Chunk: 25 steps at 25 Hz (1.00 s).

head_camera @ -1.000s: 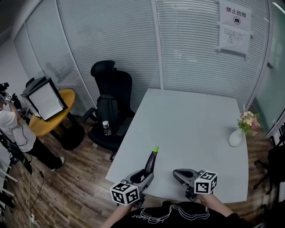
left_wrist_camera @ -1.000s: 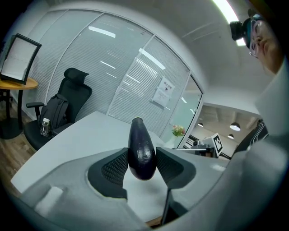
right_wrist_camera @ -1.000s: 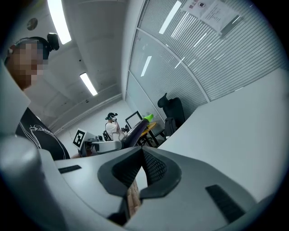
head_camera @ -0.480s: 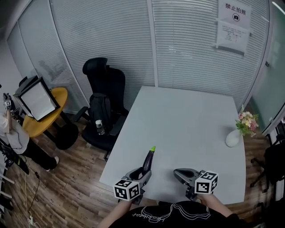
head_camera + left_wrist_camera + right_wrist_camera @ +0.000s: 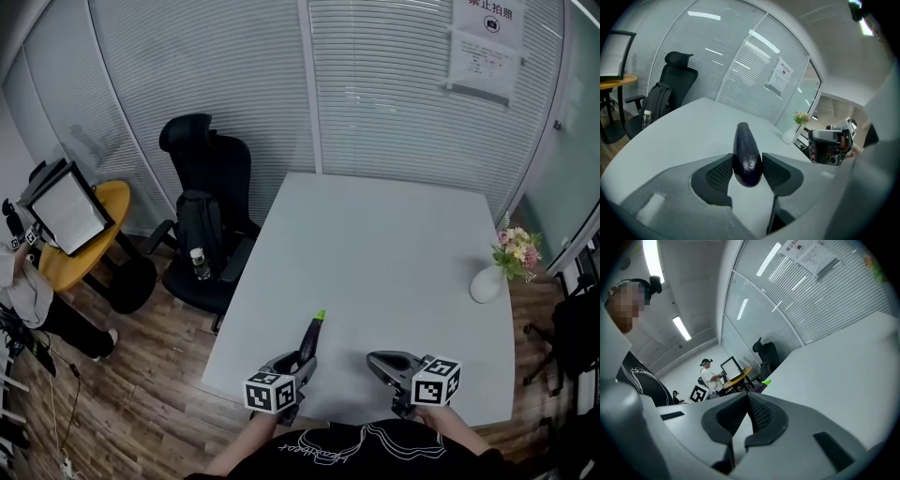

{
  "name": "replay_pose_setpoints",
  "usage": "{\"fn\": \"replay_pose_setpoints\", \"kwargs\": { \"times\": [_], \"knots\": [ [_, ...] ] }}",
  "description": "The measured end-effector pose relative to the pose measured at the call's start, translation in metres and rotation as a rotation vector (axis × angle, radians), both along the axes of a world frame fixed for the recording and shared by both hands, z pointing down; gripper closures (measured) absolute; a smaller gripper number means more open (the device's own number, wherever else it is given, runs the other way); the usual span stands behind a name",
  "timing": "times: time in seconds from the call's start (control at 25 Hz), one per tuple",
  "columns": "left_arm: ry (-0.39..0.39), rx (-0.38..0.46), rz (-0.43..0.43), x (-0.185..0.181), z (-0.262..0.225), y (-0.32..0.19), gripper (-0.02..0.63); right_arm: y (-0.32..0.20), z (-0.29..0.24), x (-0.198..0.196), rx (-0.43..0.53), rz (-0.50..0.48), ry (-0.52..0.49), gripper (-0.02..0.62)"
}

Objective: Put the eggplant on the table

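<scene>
Over the near left corner of the surface (image 5: 375, 244), I have the left tool (image 5: 302, 364) carrying the eggplant (image 5: 312, 337). Its dark body points away from me and its green stem end is farthest out.

I read this as the set-down step: the eggplant is above the surface but not released. From the head view I cannot tell whether its underside touches the top or hangs just clear.

The next move, as I judge it, is to lower until the eggplant rests flat. Then I would spread the jaws and draw the tool back along its own line, so the rounded body is not nudged into a roll toward the near edge.

The left gripper view shows the jaws fairly wide, both ribbed pads pressed on the thick end of the eggplant (image 5: 746, 152), with most of its length sticking out ahead.

Just beside it, the right tool (image 5: 386, 364) hangs over the near edge with its jaws together and nothing between them. The vase (image 5: 486, 284) stands well apart at the far right.
</scene>
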<state>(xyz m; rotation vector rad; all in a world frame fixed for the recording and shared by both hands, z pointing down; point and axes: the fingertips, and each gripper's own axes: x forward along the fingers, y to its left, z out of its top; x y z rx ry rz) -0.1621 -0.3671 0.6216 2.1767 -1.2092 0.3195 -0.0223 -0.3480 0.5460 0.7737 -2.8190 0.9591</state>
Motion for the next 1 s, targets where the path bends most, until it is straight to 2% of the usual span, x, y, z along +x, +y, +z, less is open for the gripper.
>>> {"fn": "replay_pose_setpoints", "kwargs": {
  "times": [0.44,1.0],
  "knots": [
    [-0.053,-0.074,0.025,0.004,0.045,-0.001,0.403,0.001,0.019,0.012,-0.048,0.042,0.013,0.586],
    [-0.098,-0.116,0.029,0.005,0.080,0.006,0.403,0.008,0.030,0.021,-0.075,0.076,0.016,0.586]
  ]
}}
